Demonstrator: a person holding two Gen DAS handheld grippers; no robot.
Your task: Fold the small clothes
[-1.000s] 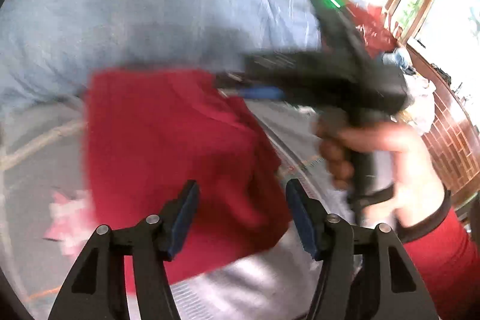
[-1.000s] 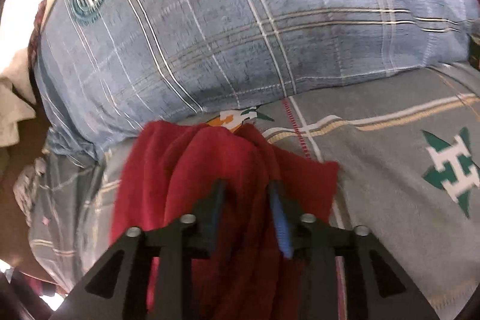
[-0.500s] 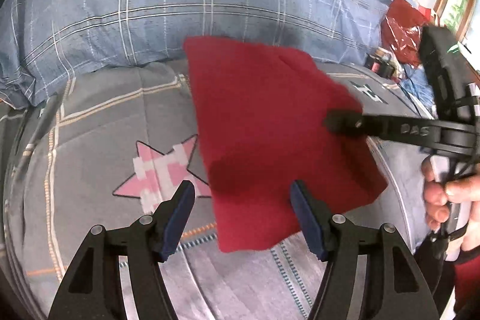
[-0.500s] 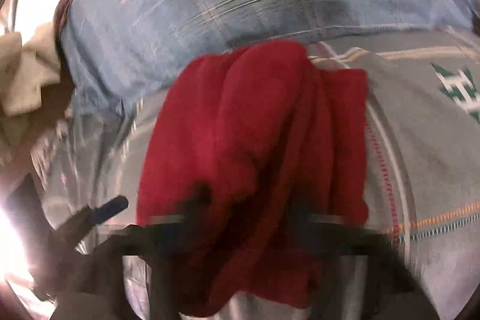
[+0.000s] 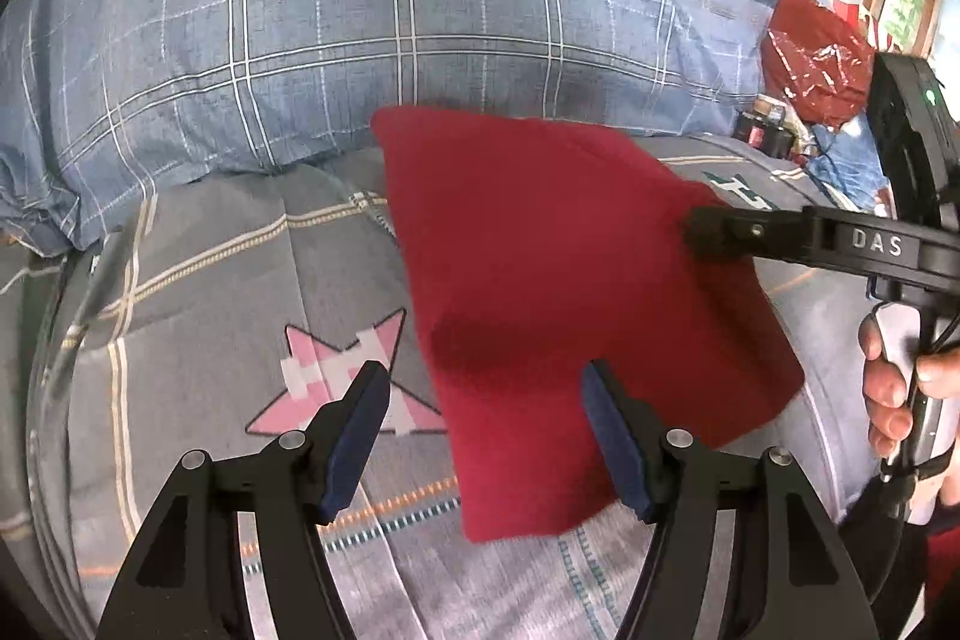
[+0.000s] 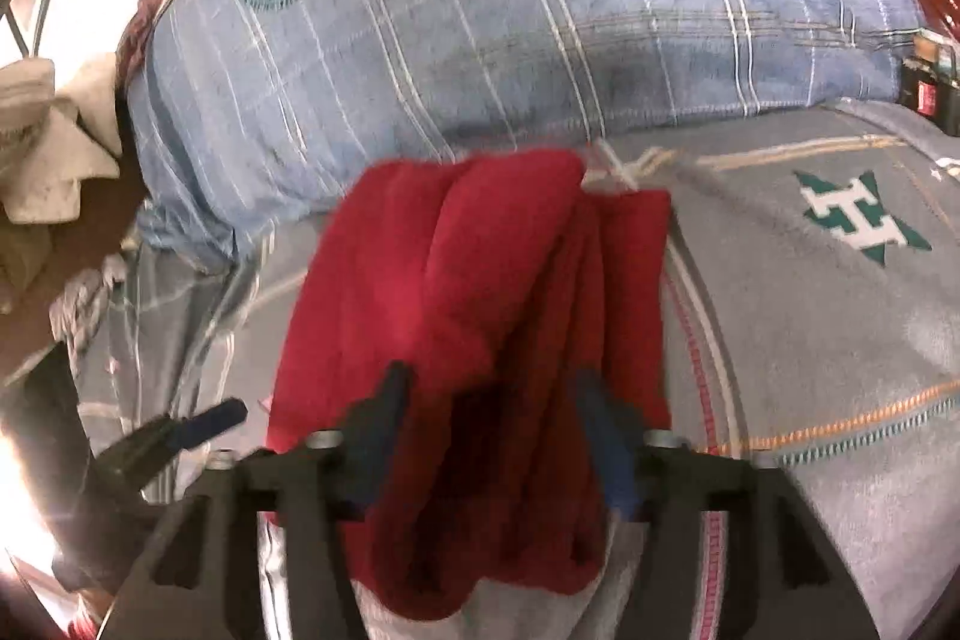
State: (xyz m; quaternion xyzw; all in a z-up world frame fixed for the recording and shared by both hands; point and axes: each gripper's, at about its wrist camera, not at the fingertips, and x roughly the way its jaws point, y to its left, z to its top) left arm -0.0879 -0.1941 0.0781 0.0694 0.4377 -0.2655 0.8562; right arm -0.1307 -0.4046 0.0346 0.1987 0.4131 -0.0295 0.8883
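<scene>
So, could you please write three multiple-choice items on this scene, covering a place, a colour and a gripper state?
1. Where does the folded red cloth lie?
A. on the grey patterned bedspread
B. on a wooden floor
C. in a basket

2. What colour is the star printed on the bedspread beside the left gripper?
A. yellow
B. pink
C. black

3. How do the right gripper's jaws stand?
A. pinched on a white sock
B. apart over the cloth
C. out of view

Answers: 1 A, the cloth rests flat on the bedspread before the blue checked pillow. 2 B, the pink star shows there. 3 B, its jaws have just been opening, pads clear of the cloth.
</scene>
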